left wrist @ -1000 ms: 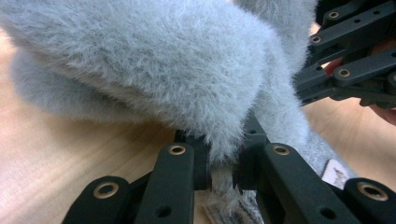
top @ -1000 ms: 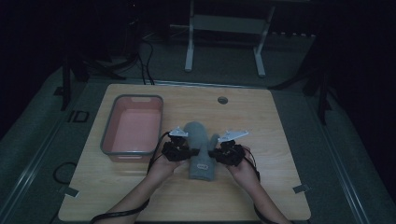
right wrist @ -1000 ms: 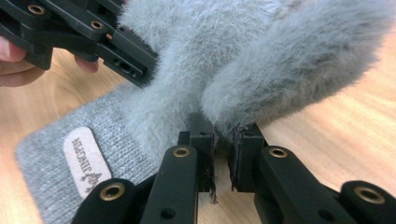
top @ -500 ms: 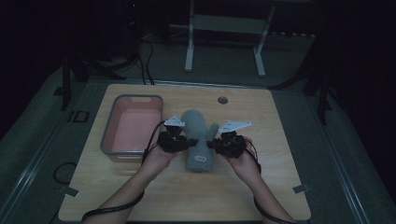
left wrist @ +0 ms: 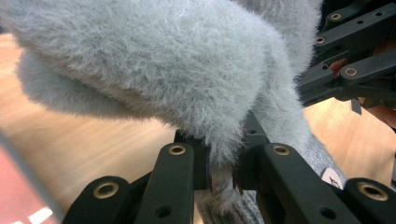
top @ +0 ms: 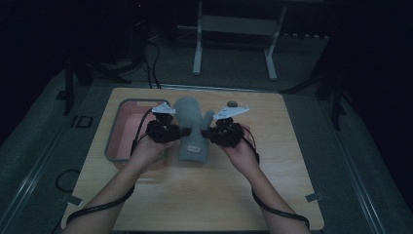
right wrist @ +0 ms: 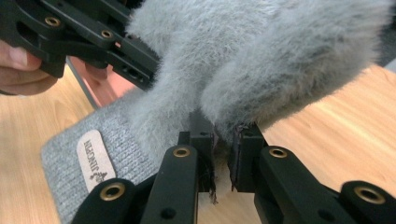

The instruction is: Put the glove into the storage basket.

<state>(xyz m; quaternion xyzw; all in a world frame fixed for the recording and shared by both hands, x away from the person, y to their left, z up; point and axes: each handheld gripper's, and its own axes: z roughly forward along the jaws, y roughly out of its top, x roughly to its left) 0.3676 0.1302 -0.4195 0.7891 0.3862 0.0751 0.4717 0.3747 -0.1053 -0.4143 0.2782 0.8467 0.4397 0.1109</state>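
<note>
Fluffy grey mitten [top: 193, 127] held up above the middle of the wooden table [top: 272, 185], cuff with its small label toward the person, rounded tip pointing away. Left gripper [top: 171, 131] clamped on the mitten's left edge; in the left gripper view [left wrist: 223, 164], black jaws pressed together on a fold of the fur, tufts squeezed out between the pads. Right gripper [top: 210, 132] clamped on the opposite edge, near the thumb; in the right gripper view [right wrist: 220, 161], jaws likewise closed tight on a pinch of fur, knitted cuff and label [right wrist: 95, 161] hanging off to the side. Both hands level with each other, mitten stretched between them.

Pink tray [top: 127, 127] just to the left on the table, nothing seen inside. Small dark round thing [top: 233, 103] near the far edge, too small to tell what.

Progress, as a judgement: gripping done on both sides, mitten clear of the tabletop by the look of it. Still left, most likely: carrying it across to the tray, lowering it inside, then opening both grips.
</note>
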